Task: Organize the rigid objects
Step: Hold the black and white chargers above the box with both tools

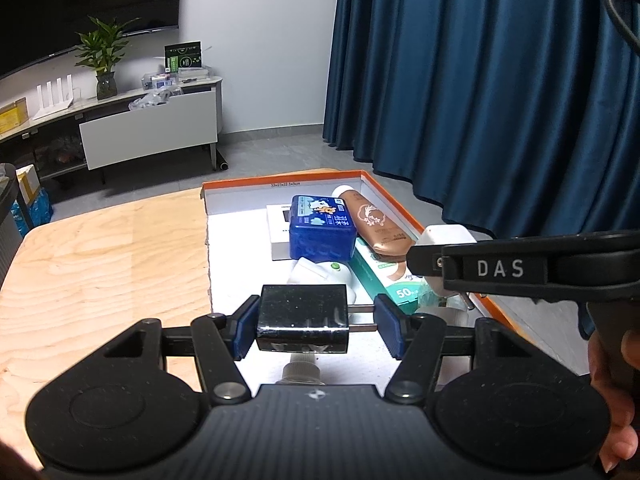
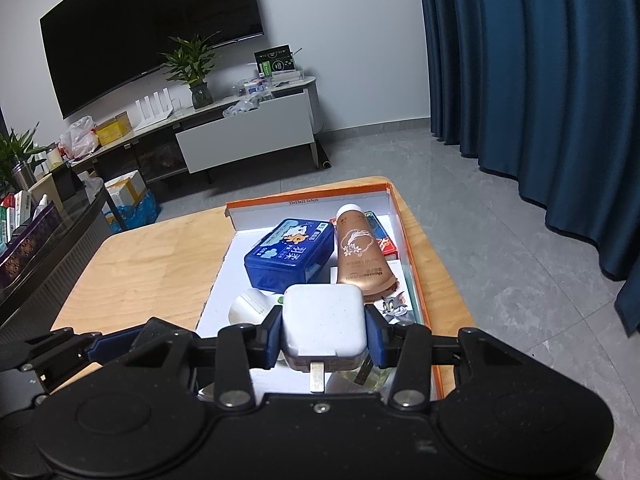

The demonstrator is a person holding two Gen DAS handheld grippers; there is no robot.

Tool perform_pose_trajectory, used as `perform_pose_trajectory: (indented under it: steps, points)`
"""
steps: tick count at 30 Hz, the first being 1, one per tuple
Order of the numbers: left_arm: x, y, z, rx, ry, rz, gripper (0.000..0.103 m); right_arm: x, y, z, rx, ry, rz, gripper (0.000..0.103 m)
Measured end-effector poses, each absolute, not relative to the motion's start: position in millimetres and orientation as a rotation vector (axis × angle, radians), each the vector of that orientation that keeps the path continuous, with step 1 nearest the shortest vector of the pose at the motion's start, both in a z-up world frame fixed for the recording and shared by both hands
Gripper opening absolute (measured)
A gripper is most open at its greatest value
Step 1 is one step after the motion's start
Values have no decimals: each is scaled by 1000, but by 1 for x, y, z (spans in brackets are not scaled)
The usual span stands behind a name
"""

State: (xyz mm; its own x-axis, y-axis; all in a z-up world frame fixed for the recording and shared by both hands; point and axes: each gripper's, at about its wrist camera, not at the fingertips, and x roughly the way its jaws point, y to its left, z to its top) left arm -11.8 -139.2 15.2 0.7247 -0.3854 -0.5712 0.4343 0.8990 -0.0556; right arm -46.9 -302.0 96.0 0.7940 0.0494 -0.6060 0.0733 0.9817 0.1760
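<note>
Right wrist: 1 white charger [image 2: 323, 322], 1 blue tin [image 2: 290, 254].

Setting: home living room. Evidence: large black flat-screen television [image 2: 148, 32] mounted on the white wall, far ahead and left of the tongs. Below it, a long low white-and-dark media cabinet [image 2: 244, 136] carrying a green potted plant in a glass vase [image 2: 196, 68], a white router with upright antennas [image 2: 154, 110] and assorted small boxes. Floor-length dark blue curtains [image 2: 532, 80] hang ahead to the right. Grey tiled floor [image 2: 480, 220]. Light wooden tabletop [image 2: 152, 268] directly beneath the tongs.
</note>
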Motion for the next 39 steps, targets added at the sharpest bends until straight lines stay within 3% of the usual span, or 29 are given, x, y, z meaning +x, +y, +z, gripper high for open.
perform_pose_trajectory:
  steps: [39]
  points:
    - [-10,-135,13,80,602,-438,61,-47,-306,98,189,642,-22,51]
